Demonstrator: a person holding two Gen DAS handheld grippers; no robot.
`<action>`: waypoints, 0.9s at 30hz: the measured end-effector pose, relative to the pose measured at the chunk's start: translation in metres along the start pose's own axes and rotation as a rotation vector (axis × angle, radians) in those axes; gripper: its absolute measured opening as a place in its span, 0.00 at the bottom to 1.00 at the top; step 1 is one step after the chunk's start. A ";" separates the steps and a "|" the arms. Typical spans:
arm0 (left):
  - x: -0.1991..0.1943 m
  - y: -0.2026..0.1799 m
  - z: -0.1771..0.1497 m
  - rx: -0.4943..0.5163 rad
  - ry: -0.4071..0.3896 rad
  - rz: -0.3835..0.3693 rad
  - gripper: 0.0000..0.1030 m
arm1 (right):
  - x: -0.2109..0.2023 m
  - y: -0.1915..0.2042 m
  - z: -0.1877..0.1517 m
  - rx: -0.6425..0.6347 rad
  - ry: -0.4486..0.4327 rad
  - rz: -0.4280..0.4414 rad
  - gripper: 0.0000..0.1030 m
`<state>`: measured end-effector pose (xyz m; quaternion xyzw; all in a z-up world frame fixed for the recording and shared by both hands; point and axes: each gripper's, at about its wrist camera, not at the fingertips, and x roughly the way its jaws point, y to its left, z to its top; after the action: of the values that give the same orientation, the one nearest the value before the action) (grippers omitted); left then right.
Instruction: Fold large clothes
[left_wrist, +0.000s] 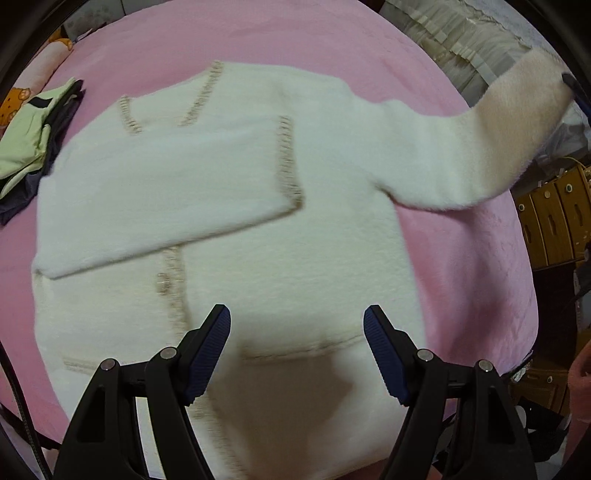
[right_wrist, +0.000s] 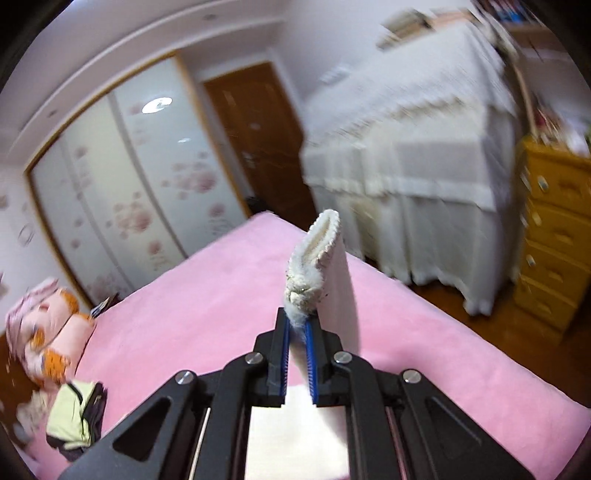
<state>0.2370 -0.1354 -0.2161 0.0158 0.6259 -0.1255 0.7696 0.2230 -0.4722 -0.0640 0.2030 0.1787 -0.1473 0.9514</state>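
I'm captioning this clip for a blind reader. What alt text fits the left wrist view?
A white fuzzy cardigan lies on a pink bed cover, one sleeve folded across its chest and the other sleeve lifted up to the right. The open left gripper hovers over the hem; folded clothes sit at left.

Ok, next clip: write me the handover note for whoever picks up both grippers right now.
Left gripper: open, empty, above the cardigan's lower front.
Right gripper: shut on the cuff of one sleeve, lifted off the bed.
White cardigan: lies flat on the pink bedspread; the other sleeve is already folded across the chest.
Left to do: lay the lifted sleeve across the body, then fold the body up.
Folded clothes sit at the bed's edge.
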 end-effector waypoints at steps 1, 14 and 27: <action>-0.004 0.013 -0.002 -0.003 -0.005 0.007 0.71 | -0.003 0.021 -0.005 -0.024 -0.012 0.018 0.07; -0.022 0.178 -0.024 -0.220 -0.043 0.059 0.71 | 0.020 0.212 -0.156 -0.315 0.272 0.188 0.08; 0.003 0.213 -0.019 -0.294 -0.022 -0.052 0.71 | 0.064 0.218 -0.270 -0.370 0.733 0.221 0.24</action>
<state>0.2643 0.0739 -0.2517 -0.1147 0.6292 -0.0527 0.7669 0.2813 -0.1764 -0.2478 0.0855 0.5056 0.0720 0.8555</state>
